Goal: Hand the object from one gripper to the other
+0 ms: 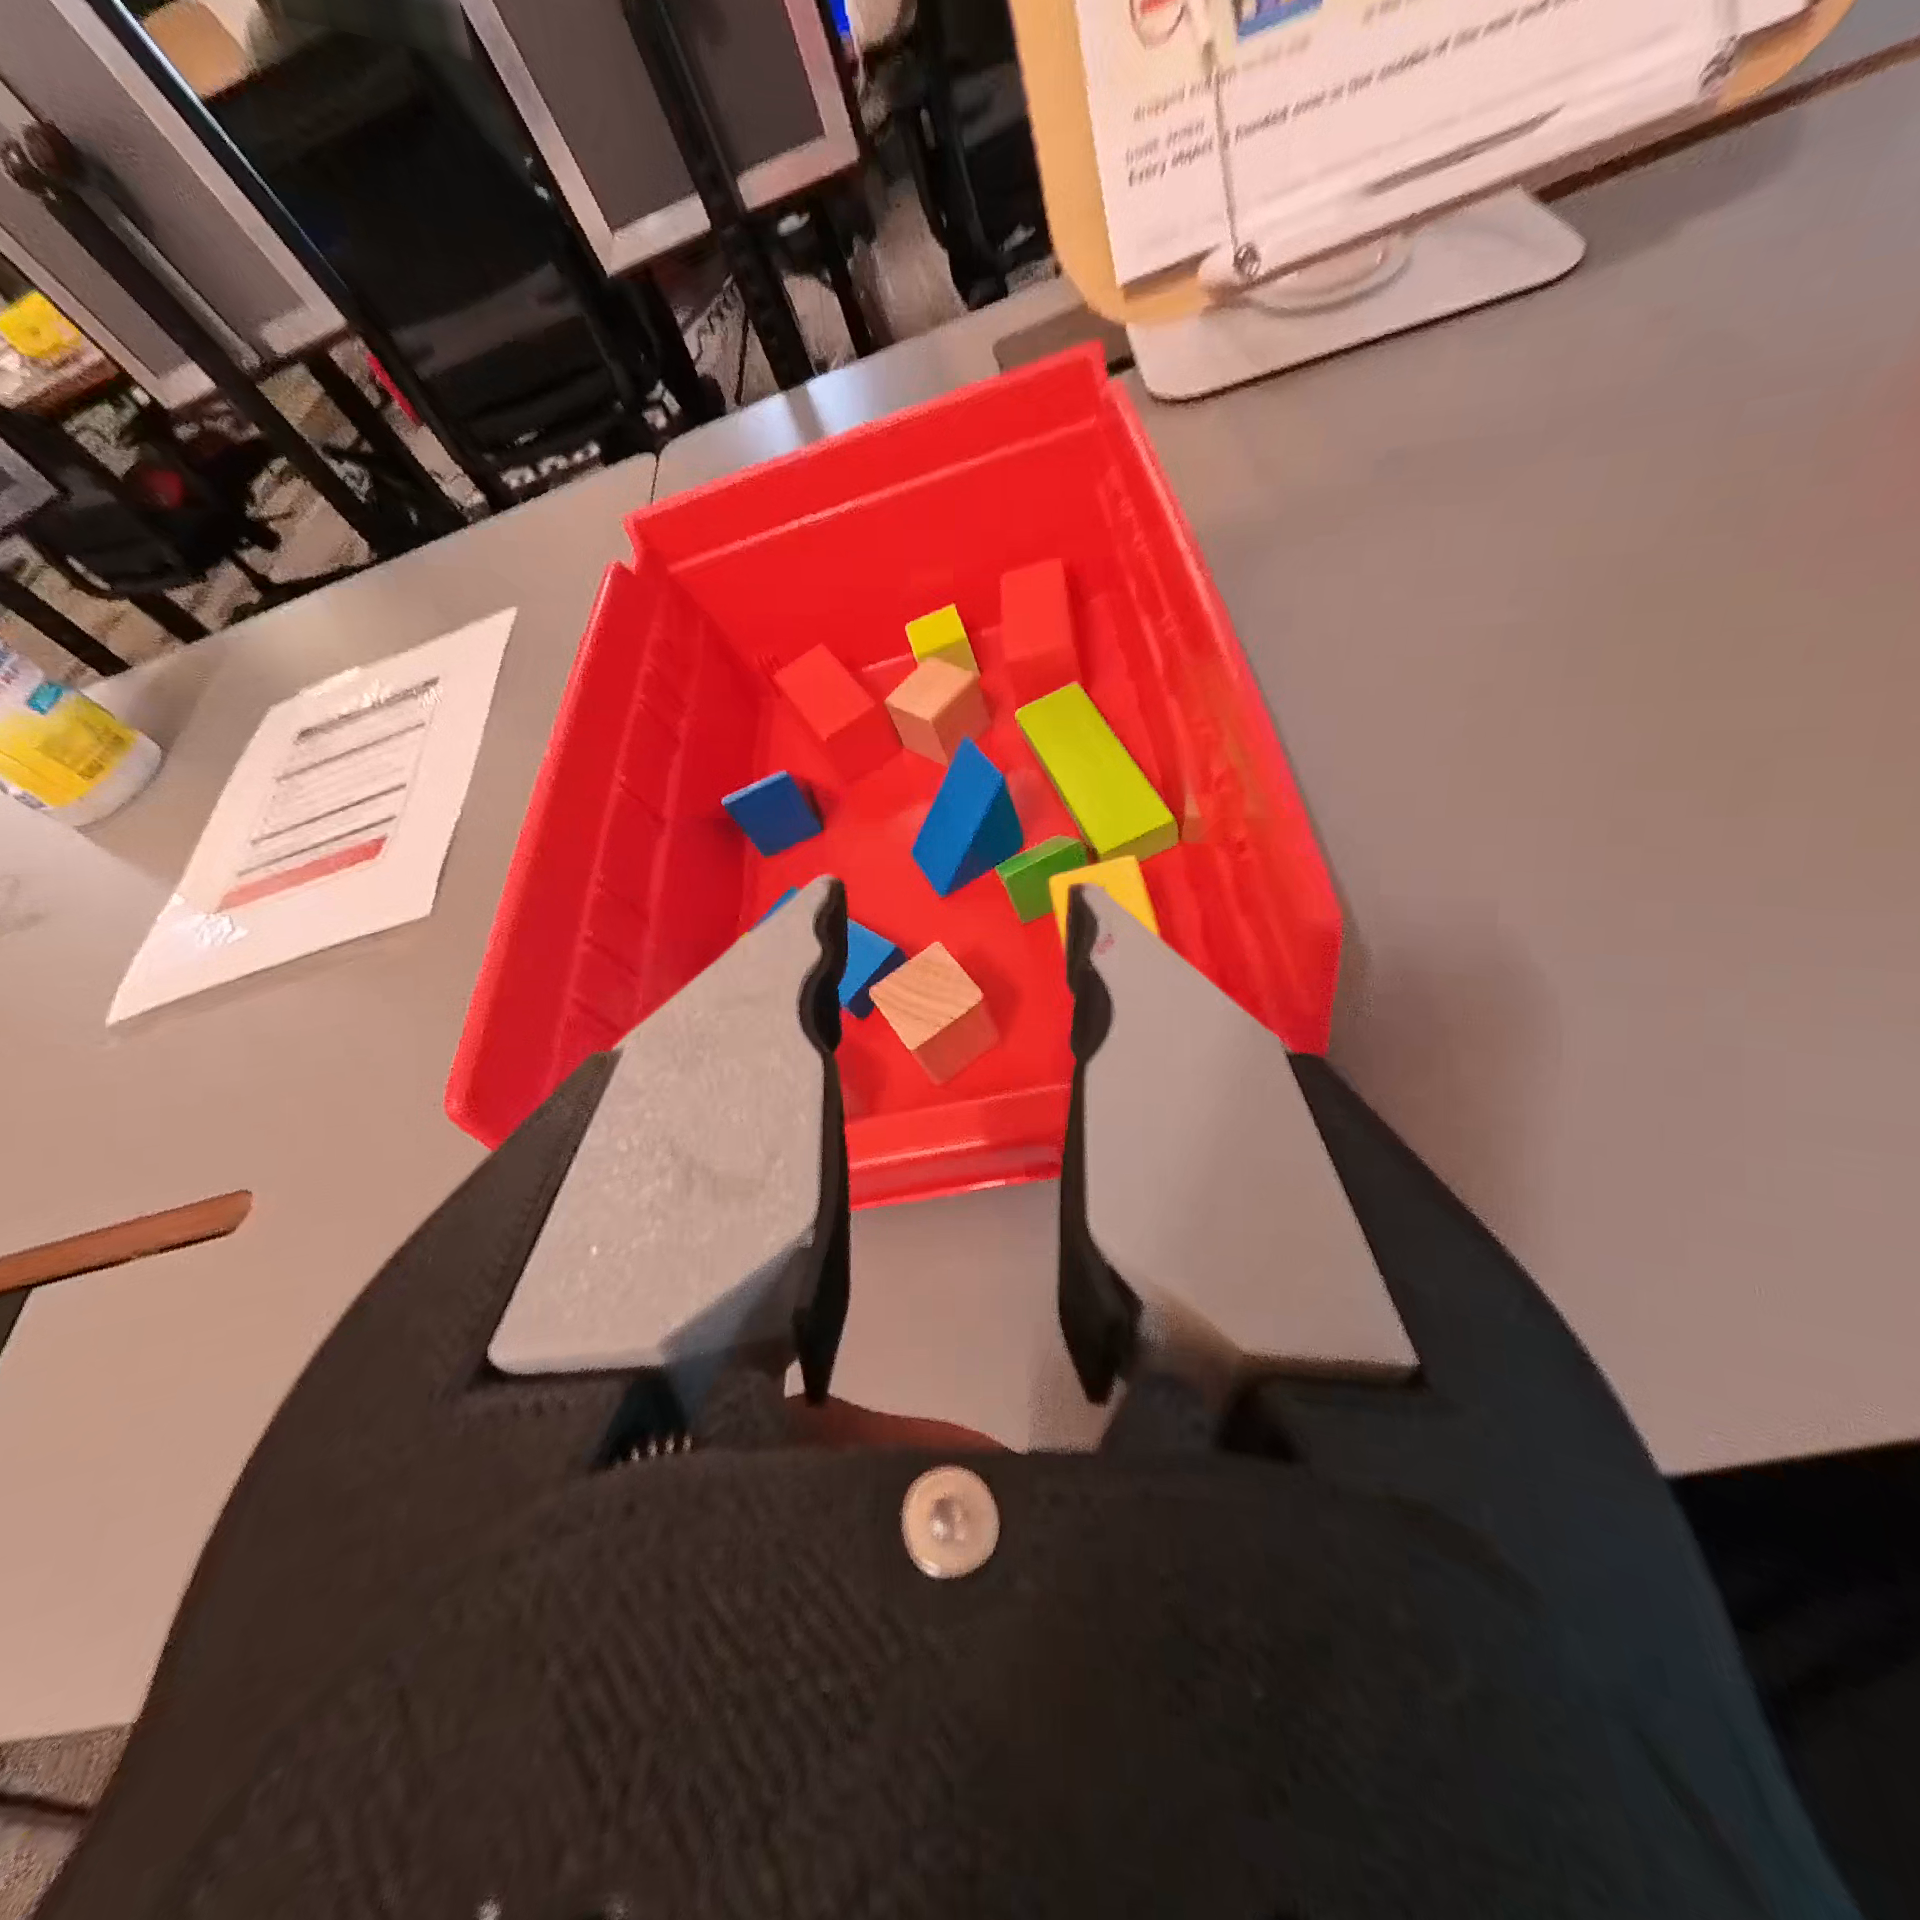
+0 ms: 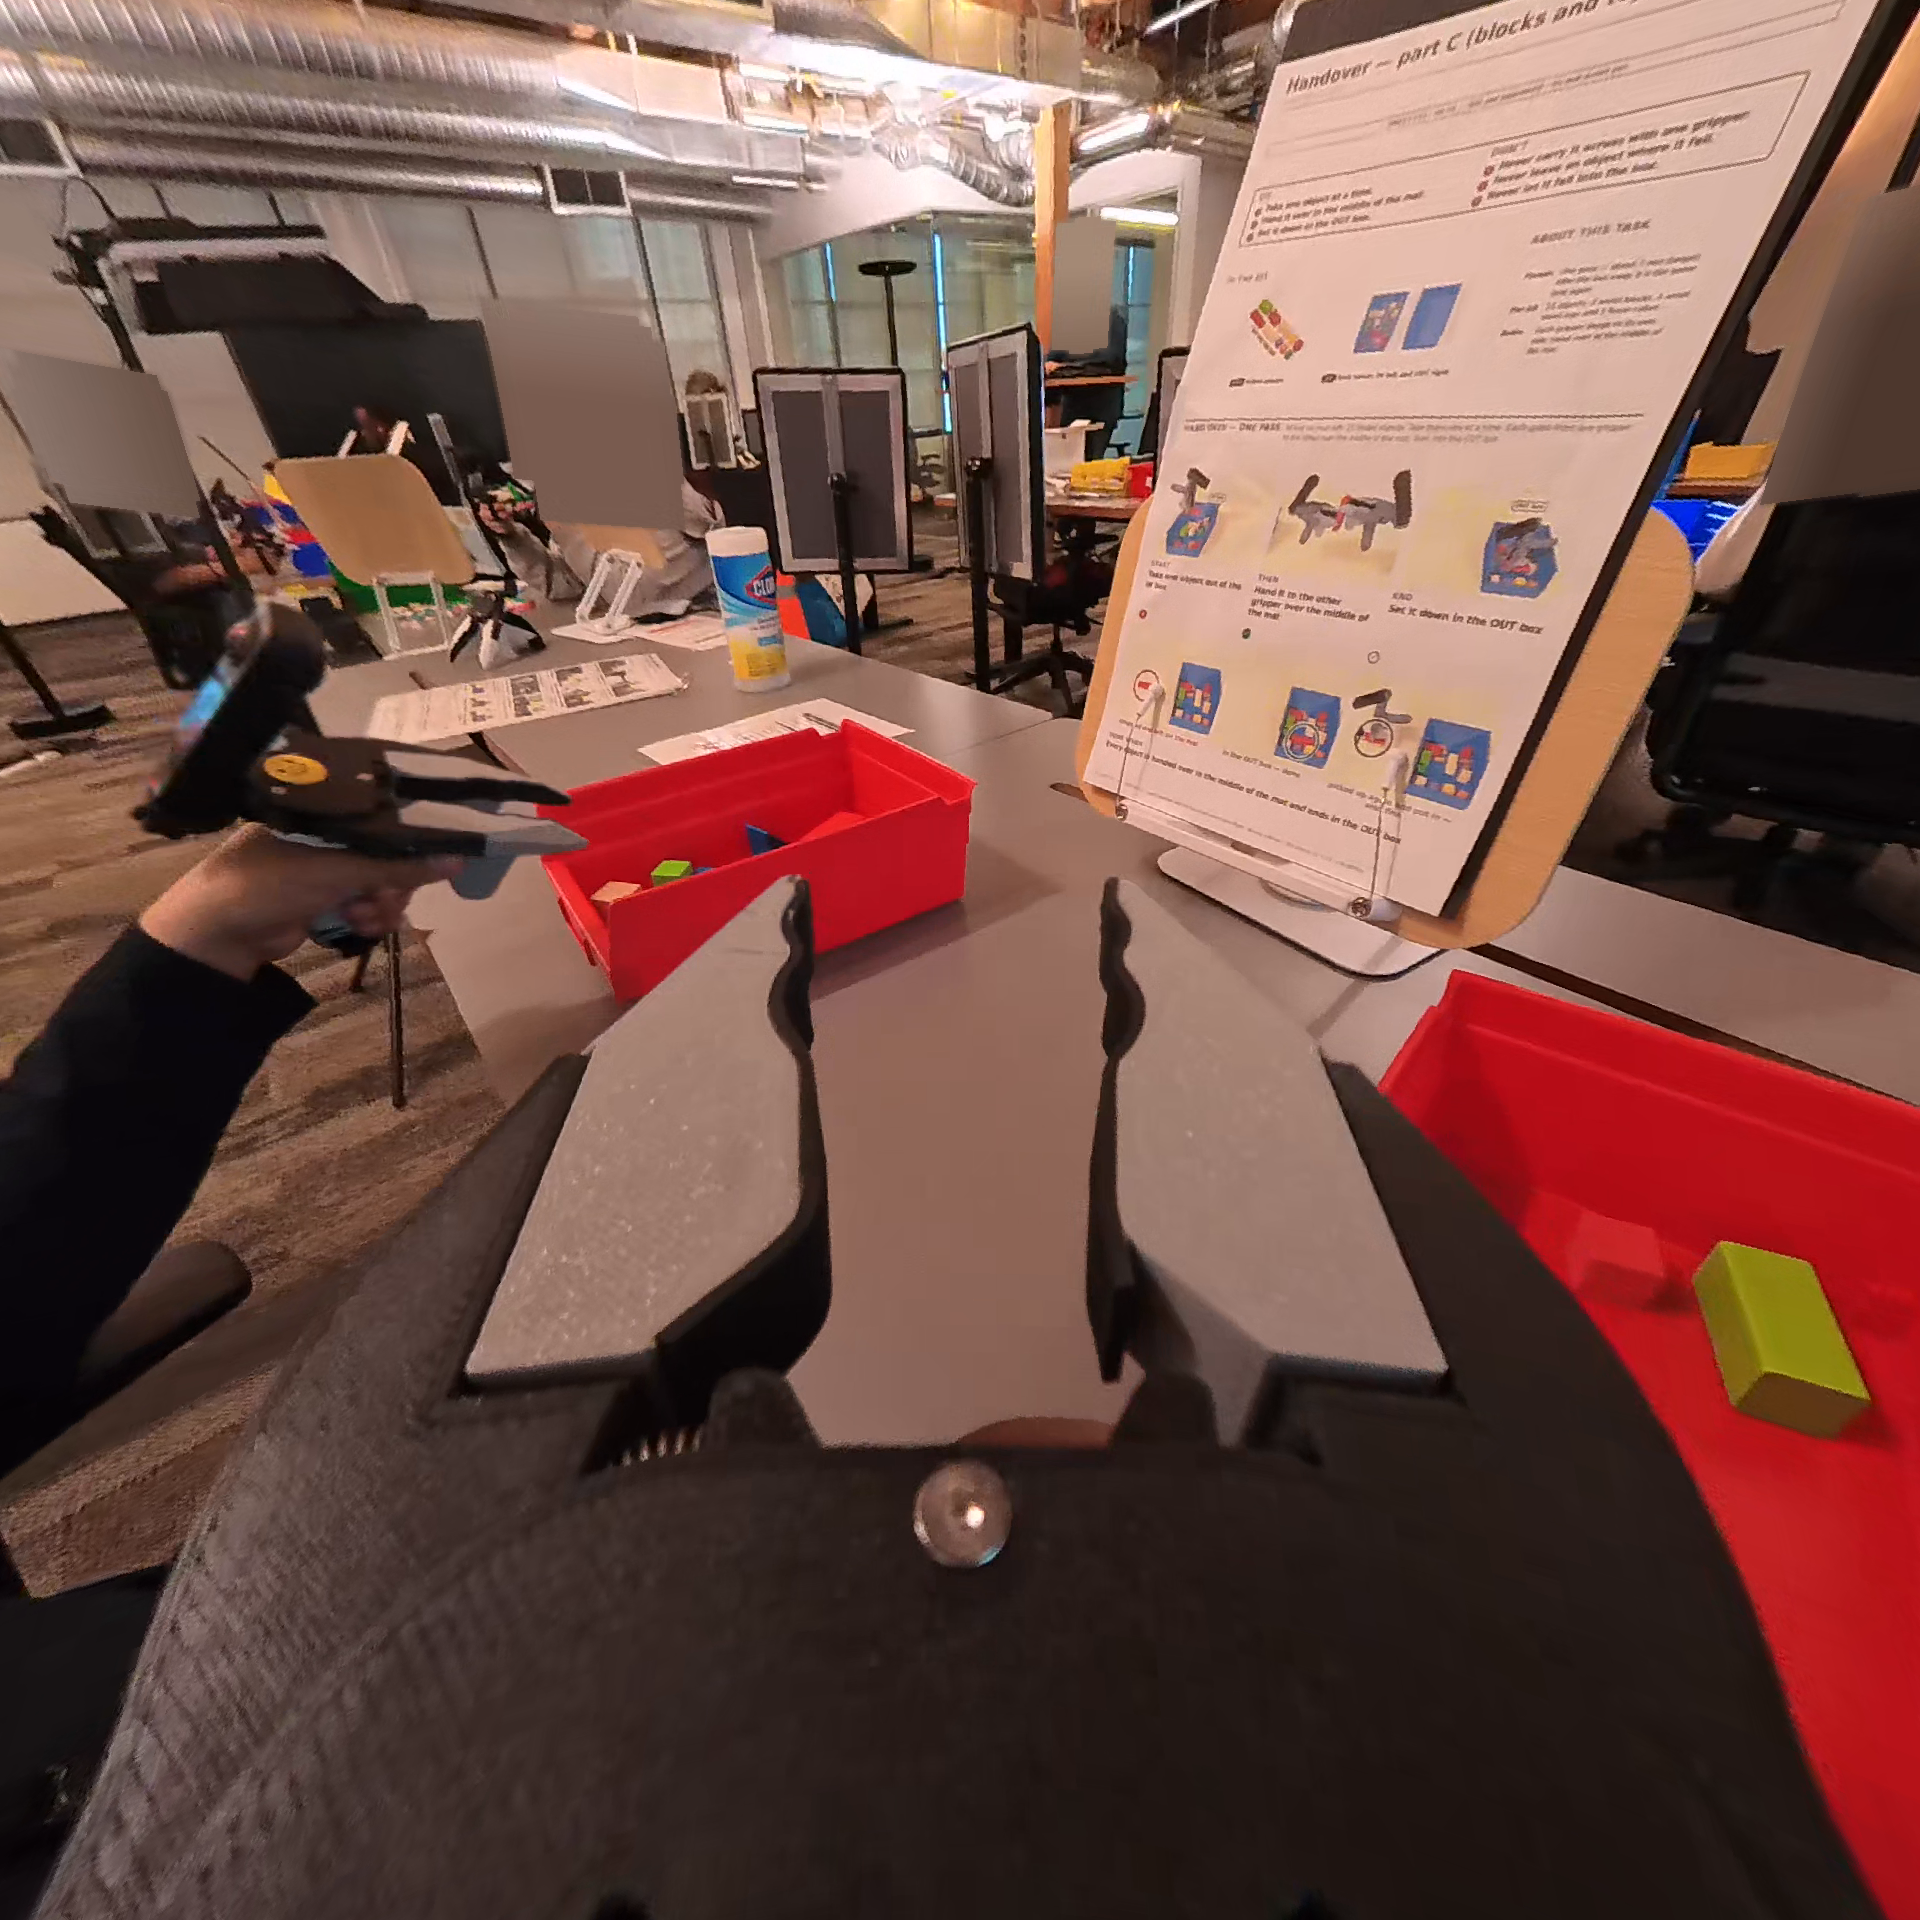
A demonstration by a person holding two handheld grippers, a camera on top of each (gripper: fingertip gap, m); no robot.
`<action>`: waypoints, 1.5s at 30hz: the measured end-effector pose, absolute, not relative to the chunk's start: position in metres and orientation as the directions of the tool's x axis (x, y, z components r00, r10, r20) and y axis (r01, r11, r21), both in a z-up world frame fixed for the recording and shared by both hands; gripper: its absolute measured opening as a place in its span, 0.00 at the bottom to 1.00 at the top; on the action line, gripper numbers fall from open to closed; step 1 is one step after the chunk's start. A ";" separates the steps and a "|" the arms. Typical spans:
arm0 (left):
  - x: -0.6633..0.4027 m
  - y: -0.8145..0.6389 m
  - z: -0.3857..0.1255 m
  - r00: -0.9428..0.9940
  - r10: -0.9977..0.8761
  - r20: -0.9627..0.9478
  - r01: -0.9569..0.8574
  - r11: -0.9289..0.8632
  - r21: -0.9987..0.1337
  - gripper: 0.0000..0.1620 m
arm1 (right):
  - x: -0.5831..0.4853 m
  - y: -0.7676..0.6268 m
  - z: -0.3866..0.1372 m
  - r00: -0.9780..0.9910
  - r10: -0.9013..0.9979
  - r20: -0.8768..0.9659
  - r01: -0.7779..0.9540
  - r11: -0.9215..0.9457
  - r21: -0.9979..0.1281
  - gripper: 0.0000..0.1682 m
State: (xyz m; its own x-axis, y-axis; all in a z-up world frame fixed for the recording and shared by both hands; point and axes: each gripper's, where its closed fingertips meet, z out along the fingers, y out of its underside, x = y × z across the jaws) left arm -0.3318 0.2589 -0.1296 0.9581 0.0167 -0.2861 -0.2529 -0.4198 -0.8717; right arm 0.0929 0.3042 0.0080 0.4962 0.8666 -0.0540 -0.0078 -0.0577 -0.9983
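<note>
**A:** Which step of the handover is in hand?

**B:** The very start, I judge. The left gripper point(image 1: 951, 914) hovers above a red bin point(image 1: 540, 997) of wooden blocks on the grey counter point(image 1: 1558, 831), jaws spread and holding nothing. The right gripper point(image 2: 951, 904) is also released and empty, waiting over bare counter between this bin and a second red bin point(image 2: 1558, 1091) at its 4 o'clock.

**A:** Where is the object to be passed?

**B:** No block is picked yet. The likeliest one is the plain wooden cube point(image 1: 933, 1010), which lies in the bin's near end, framed between the left gripper's fingertips. A blue block point(image 1: 868, 961) touches it at 10 o'clock, and a blue wedge point(image 1: 966, 821) sits farther in at 12 o'clock.

**A:** Which way does the cube point?

**B:** It has no long axis. It sits turned, one corner aimed toward the camera at about 5 o'clock. The long lime-green block point(image 1: 1096, 769), by contrast, runs from 11 o'clock to 5 o'clock.

**A:** What does the next move call for?

**B:** Probably lowering the left gripper into the bin, turning the wrist to meet two flat faces of the cube, and clenching without catching the blue block.

**A:** Anything in the second bin?

**B:** A lime-green block point(image 2: 1782, 1340) and a small red cube point(image 2: 1616, 1257).
</note>
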 end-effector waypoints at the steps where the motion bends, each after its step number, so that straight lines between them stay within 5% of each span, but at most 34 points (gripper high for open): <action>1: -0.336 0.263 -0.134 0.958 0.032 -0.286 -0.246 -0.424 -0.872 0.24 | 0.093 0.305 0.007 0.501 0.864 -0.049 -0.002 -0.055 -0.998 0.32; 10: -0.351 0.292 -0.176 0.982 -0.051 -0.184 -0.179 -0.579 -0.795 0.27 | 0.088 0.309 -0.002 0.486 0.872 -0.056 0.019 -0.075 -0.997 0.32; 16: -0.361 0.297 -0.190 0.896 -0.356 -0.264 -0.442 -0.749 -0.493 0.30 | 0.084 0.309 -0.002 0.466 0.882 -0.072 0.010 -0.087 -0.996 0.32; 21: -0.372 0.292 -0.198 0.734 -0.610 -0.300 -0.677 -0.691 -0.252 0.33 | 0.081 0.306 -0.005 0.456 0.887 -0.074 0.019 -0.092 -0.996 0.32; 30: -0.378 0.292 -0.247 0.635 -0.730 -0.254 -0.763 -0.644 -0.059 0.33 | 0.082 0.307 -0.005 0.452 0.888 -0.077 0.013 -0.093 -0.996 0.32; 31: -0.379 0.294 -0.251 0.649 -0.721 -0.244 -0.752 -0.657 -0.058 0.21 | 0.082 0.307 -0.006 0.452 0.889 -0.080 0.015 -0.097 -0.995 0.32; 35: -0.364 0.304 -0.249 0.639 -0.732 -0.237 -0.768 -0.624 -0.143 0.20 | 0.081 0.308 -0.008 0.449 0.890 -0.074 0.026 -0.096 -0.995 0.32; 40: -0.356 0.317 -0.210 0.573 -0.682 -0.455 -0.815 -0.532 -0.230 0.19 | 0.075 0.306 -0.013 0.414 0.906 -0.094 0.029 -0.117 -0.993 0.31; 45: -0.313 0.324 -0.099 0.536 -0.273 -0.799 -0.841 -0.253 -0.478 0.19 | 0.052 0.292 -0.024 0.308 0.941 -0.140 0.064 -0.167 -0.984 0.32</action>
State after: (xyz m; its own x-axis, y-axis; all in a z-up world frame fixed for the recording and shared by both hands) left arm -0.3131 0.3241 -0.0986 0.5362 -0.2728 -0.7987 -0.8410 -0.2531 -0.4782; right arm 0.0518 0.2917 -0.0239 0.3077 0.9411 -0.1401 0.0643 -0.1674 -0.9838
